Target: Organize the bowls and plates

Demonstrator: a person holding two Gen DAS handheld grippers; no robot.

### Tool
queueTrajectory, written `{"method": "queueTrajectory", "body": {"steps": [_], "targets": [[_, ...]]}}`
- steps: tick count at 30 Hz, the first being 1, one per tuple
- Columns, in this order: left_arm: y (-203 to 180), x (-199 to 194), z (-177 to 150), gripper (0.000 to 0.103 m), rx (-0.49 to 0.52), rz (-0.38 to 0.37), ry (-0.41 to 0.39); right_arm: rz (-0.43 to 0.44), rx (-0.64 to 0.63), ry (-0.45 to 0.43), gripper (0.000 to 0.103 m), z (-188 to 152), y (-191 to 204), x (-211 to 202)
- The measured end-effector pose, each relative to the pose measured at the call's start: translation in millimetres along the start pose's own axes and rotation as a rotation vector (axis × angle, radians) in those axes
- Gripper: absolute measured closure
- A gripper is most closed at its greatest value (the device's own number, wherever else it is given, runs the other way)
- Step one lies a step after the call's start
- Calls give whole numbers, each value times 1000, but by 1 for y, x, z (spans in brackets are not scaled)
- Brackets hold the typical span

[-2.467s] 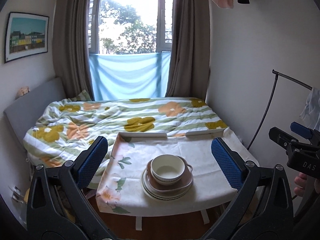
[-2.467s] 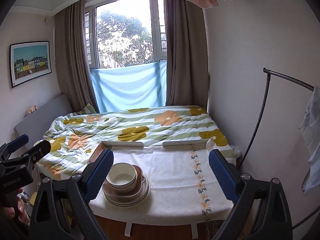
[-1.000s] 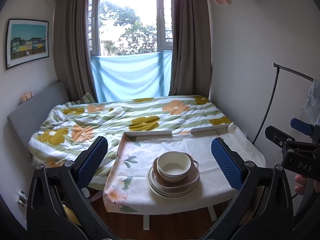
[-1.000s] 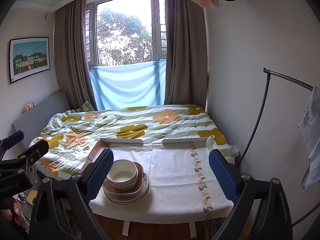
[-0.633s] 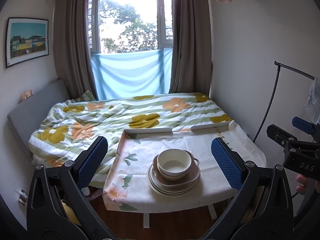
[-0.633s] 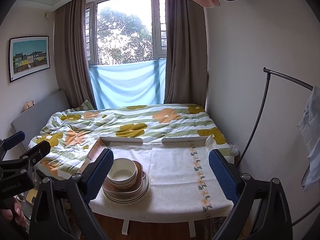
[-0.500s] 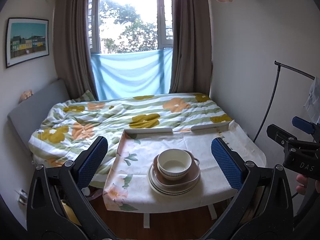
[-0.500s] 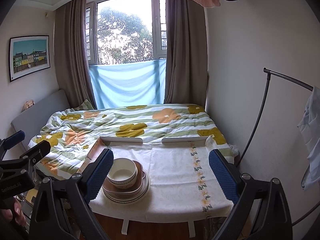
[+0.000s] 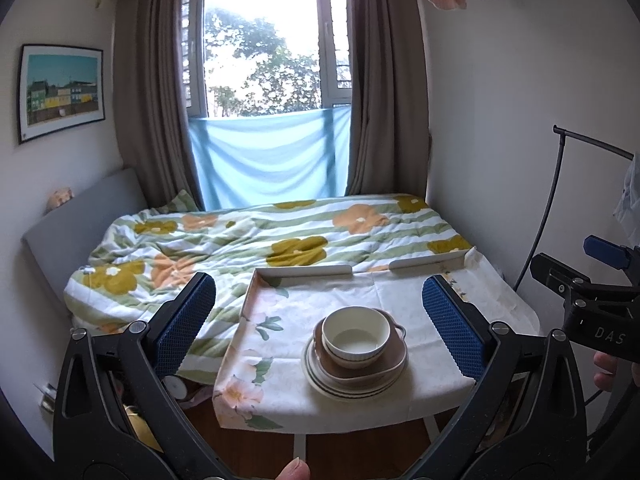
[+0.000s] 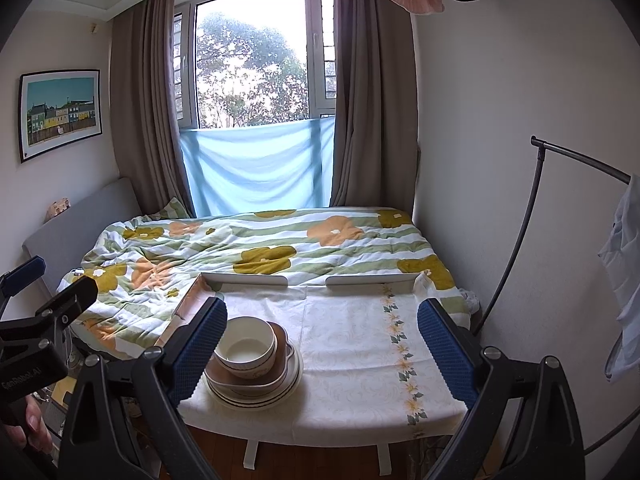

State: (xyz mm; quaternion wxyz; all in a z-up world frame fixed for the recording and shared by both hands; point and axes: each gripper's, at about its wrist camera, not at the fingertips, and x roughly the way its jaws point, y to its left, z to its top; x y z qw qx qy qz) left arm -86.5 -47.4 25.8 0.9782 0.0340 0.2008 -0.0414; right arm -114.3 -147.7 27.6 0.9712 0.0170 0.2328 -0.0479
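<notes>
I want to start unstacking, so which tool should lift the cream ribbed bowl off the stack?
Left, probably. The left tool is open with the cream ribbed bowl centred between its blue pads. From the open right tool, the bowl sits off beside its left pad.

Left gripper (image 9: 318, 320) held level and forward, jaws spread wide, blue pads (image 9: 185, 324) well apart and gripping nothing. Right gripper (image 10: 322, 344) posed the same way, jaws fully parted, blue pads (image 10: 447, 350) empty. Fingers (image 9: 604, 372) wrapped around the right gripper's handle at the edge of the left wrist view; a fingertip (image 9: 295, 470) at its bottom edge. Fingers (image 10: 34, 426) on the left handle in the right wrist view.
</notes>
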Motion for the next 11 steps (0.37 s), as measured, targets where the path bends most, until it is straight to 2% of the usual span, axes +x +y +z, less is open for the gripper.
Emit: {"method": "queueTrajectory", "body": {"steps": [4,11], "targets": [[-1,3,0,0,5,18,6,0,1,1,8,0,1,0],[0,5,1,0,5,3,-10,4,-4,4,8,-1,3,1]]}}
